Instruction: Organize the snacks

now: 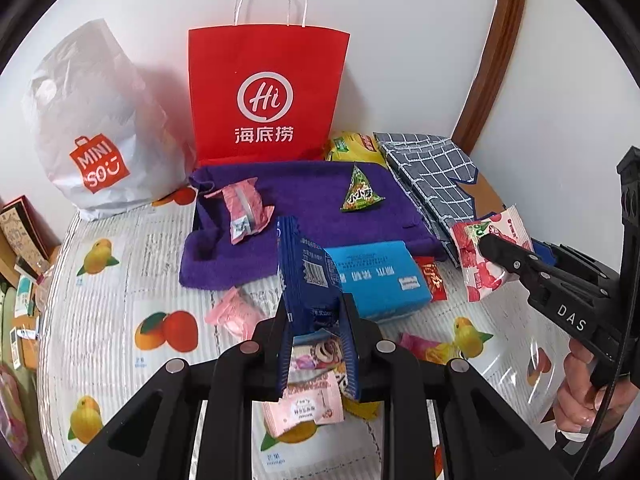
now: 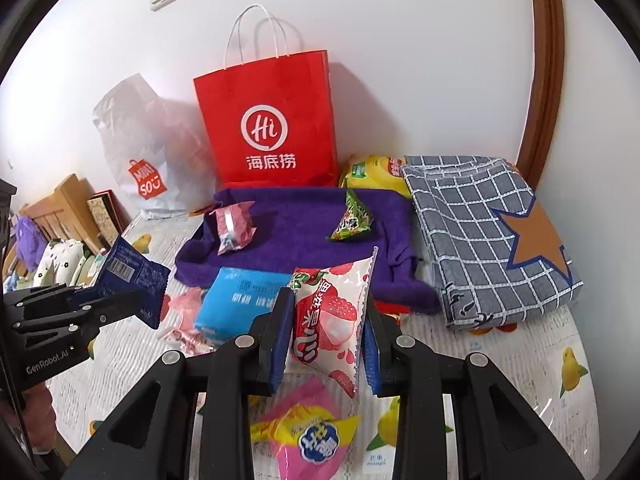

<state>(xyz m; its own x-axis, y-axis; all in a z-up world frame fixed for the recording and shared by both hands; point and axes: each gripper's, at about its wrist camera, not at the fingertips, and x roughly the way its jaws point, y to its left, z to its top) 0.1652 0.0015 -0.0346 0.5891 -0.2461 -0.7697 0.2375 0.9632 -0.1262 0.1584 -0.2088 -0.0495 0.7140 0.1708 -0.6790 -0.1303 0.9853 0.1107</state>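
**A:** status on your jaws?

**B:** My left gripper is clamped on a dark blue snack packet, held upright with the barcode facing the camera. My right gripper is clamped on a white-and-red lychee jelly pouch, also upright between the pads. Both are lifted off the surface.

**A:** what's under them?

**B:** Fruit-print cover on the surface. A light blue box lies flat just in front of the purple towel, with a small red sachet touching its right edge. Pink wrappers are near the left jaws: one pink packet to the left, and a pink-white sachet below the pads. A pink-and-yellow candy bag sits below my right jaws.

**A:** on the towel?

**B:** A crumpled pink wrapper at left, a green triangular packet at right, well apart.

**A:** background?

**B:** A red paper bag stands upright against the wall behind the towel, a white plastic bag to its left. A yellow snack bag sits between the red bag and a folded checked cloth.
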